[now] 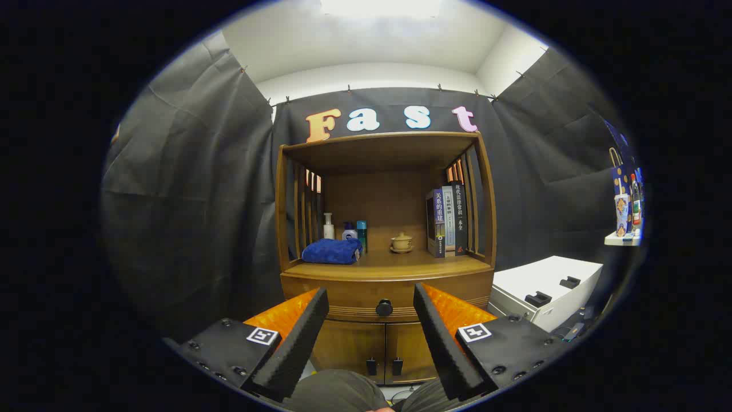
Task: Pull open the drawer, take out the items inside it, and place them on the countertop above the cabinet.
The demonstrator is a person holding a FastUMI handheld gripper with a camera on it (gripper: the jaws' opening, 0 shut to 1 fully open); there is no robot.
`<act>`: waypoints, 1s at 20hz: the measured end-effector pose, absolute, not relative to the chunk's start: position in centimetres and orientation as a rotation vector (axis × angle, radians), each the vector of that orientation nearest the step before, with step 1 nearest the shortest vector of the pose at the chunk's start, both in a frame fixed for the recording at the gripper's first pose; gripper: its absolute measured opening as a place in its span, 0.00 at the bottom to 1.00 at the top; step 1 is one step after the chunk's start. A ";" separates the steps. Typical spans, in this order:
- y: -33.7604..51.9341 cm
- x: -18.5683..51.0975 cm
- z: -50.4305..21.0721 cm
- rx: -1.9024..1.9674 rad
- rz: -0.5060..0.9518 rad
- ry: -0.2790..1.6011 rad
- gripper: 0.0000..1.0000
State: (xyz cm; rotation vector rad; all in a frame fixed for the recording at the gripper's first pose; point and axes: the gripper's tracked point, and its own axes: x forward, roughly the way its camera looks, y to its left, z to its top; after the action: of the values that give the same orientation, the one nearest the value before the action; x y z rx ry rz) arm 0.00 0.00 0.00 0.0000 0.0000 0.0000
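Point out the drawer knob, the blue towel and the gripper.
drawer knob (384, 307): gripper view, its round front face.
blue towel (332, 251): gripper view, middle of the folded cloth.
gripper (370, 298): gripper view, open, midway between its fingertips.

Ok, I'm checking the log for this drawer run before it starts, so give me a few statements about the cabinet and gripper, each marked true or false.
1. The drawer is already pulled open. False: it sits flush and closed.
2. The gripper is open, with the drawer's round knob in line between its fingers, still beyond them. True.
3. A folded blue towel lies on the countertop, left of the small lidded teacup. True.
4. The books lie flat in a stack on the towel. False: they stand upright at the right end of the countertop.
5. The gripper holds a bottle. False: nothing is between its fingers.
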 end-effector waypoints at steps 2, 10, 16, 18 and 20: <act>-0.3 -0.1 0.2 0.004 -0.005 -0.006 0.98; -0.6 -0.2 0.9 0.016 -0.012 -0.017 0.98; -0.8 0.2 1.2 0.043 -0.012 -0.023 0.98; -0.8 0.9 1.3 0.036 -0.009 -0.029 0.98; -0.7 1.7 1.1 0.030 0.003 -0.024 0.98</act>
State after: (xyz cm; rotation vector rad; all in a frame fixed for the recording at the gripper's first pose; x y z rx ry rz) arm 1.70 -0.66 1.06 0.0300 -0.0239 0.0031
